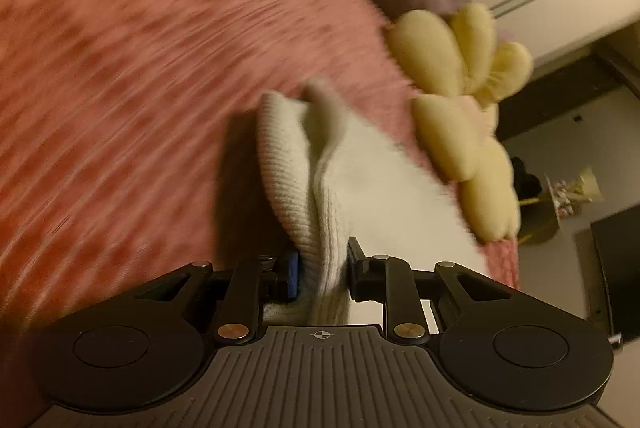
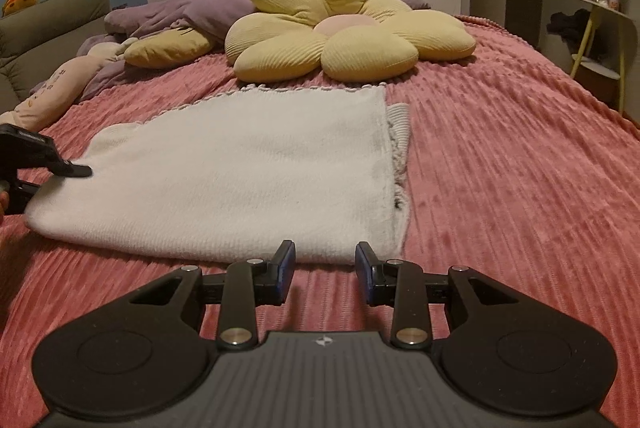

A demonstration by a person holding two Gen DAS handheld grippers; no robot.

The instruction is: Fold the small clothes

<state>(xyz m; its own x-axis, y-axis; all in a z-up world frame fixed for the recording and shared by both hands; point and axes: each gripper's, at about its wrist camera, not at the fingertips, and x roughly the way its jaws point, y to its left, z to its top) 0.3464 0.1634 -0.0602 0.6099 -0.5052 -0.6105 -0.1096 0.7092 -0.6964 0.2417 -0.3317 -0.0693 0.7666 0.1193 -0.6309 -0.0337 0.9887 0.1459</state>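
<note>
Pink bedspread [image 2: 520,167], white garment [image 2: 240,167] ahead of right gripper [image 2: 325,264]

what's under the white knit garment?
The white knit garment lies folded on the pink ribbed bedspread. A ribbed hem layer peeks out along its right edge. Anything else beneath is covered. The left tongs grip its corner.

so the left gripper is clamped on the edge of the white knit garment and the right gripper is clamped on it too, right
Not quite. The left gripper is shut on the white knit garment, as the left wrist view shows. But the right gripper is open: in the right wrist view its fingers stand apart with nothing between them, just short of the garment's near edge on the pink bedspread.
</note>
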